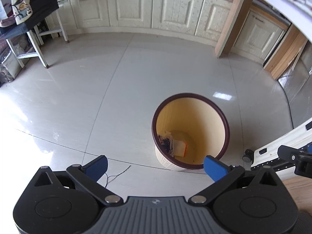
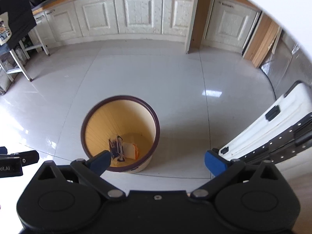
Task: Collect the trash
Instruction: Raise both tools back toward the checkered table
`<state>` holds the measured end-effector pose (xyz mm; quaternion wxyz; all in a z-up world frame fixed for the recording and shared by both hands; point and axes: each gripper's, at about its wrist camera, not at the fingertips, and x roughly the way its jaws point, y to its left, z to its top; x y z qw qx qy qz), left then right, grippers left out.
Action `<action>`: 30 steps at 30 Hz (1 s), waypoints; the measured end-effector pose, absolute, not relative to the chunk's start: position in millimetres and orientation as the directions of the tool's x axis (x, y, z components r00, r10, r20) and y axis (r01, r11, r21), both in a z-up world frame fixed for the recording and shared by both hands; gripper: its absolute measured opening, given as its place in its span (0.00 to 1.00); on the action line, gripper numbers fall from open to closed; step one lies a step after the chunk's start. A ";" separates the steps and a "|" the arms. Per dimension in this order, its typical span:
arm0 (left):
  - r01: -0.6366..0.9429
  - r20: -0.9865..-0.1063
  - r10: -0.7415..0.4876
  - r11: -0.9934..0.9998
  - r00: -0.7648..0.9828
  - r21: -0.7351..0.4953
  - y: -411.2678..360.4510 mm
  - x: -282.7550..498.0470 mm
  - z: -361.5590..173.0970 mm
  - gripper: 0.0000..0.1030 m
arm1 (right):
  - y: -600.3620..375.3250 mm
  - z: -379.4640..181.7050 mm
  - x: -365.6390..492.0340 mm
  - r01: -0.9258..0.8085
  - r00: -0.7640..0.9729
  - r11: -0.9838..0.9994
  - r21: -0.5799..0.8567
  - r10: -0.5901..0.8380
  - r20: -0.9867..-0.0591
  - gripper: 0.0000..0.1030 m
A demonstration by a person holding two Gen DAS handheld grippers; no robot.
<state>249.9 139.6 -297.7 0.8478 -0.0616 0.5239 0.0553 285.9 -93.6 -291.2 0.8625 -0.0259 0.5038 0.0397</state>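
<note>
A round cream waste bin with a dark brown rim (image 1: 226,124) stands on the grey tiled floor; it also shows in the right wrist view (image 2: 156,120). Inside lie a dark printed wrapper (image 1: 165,141) (image 2: 116,146) and a white and orange packet (image 1: 180,146) (image 2: 131,150). My left gripper (image 1: 156,167) is open and empty, held above the floor just left of the bin. My right gripper (image 2: 158,160) is open and empty, above the bin's near right side. Part of the right gripper shows at the left wrist view's right edge (image 1: 294,156).
Cream cabinets (image 1: 132,5) line the far wall, with a wooden post (image 1: 232,19) in front. A white-legged table with bags (image 1: 37,39) stands at the far left. A white case on wheels (image 2: 273,124) lies right of the bin. A thin dark wire (image 1: 117,175) lies on the floor.
</note>
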 end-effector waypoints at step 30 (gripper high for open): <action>-0.073 -0.552 0.010 0.993 0.834 -0.093 101.7 141.7 -64.1 1.00 | -105.4 -59.0 158.5 -0.157 0.844 0.988 -0.008 0.130 -0.521 1.00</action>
